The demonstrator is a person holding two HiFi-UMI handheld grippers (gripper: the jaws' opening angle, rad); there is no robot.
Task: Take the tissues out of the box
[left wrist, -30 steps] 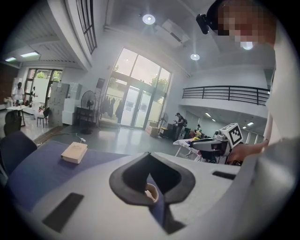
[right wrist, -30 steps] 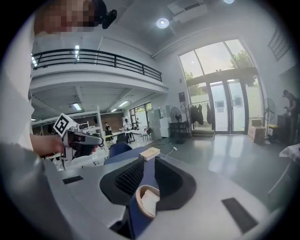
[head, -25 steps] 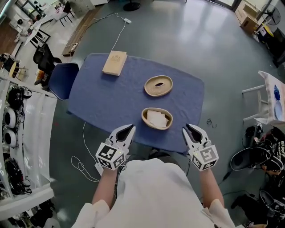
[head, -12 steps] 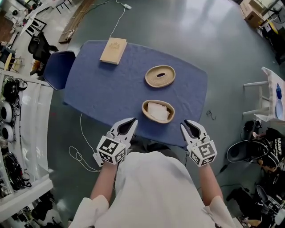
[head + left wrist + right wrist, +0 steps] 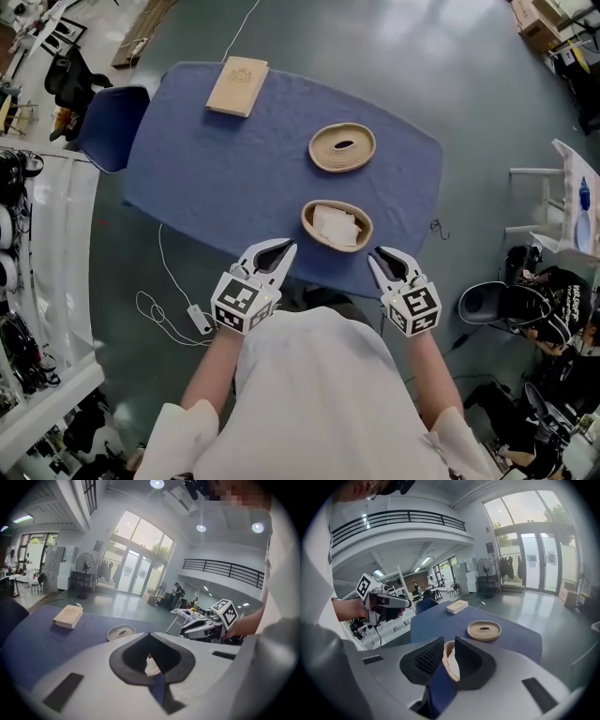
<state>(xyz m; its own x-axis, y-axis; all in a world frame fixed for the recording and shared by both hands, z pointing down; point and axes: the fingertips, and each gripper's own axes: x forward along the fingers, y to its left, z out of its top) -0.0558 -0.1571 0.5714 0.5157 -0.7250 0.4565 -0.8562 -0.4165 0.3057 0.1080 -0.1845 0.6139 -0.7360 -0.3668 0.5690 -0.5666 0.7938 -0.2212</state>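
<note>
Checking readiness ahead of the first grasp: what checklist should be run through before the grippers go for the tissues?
1. Lid off the box: ok, it lies apart, farther up the table.
2. Tissues exposed in the box: ok.
3. Right gripper empty, jaws apart: ok.
4. Left gripper ready to grasp: not ok, its tips look closed together with nothing held.
5. Grippers at the box: not ok, both are short of it at the table's near edge.
</note>
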